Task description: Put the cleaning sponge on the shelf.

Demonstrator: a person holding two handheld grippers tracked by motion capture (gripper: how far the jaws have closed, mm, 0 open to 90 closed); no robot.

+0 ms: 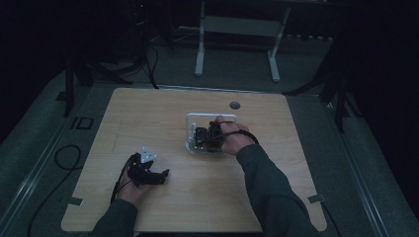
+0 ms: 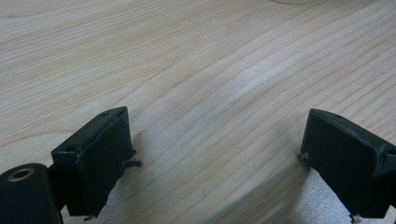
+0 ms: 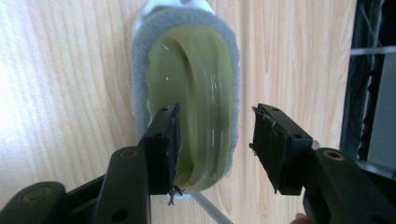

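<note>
- The right gripper (image 1: 210,134) sits over a white tray (image 1: 190,120) near the middle of the wooden table (image 1: 148,113), held by the right hand (image 1: 232,138), which reaches in from the near right.
- In the right gripper view, the right gripper (image 3: 215,140) has its jaws standing wide apart, with nothing clamped between them.
- Below those jaws lies an oval pale-green object with a grey fuzzy rim (image 3: 187,88), resting on the white tray (image 3: 154,7). The left jaw overlaps the object's edge in the picture; whether it touches cannot be told. The right jaw is clear of it.
- The left gripper (image 1: 148,170) rests at the near left of the table, well apart from the tray, held by the left hand (image 1: 131,190).
- In the left gripper view, the left gripper (image 2: 215,149) has its jaws wide open above bare wood (image 2: 210,70), with nothing between them.
</note>
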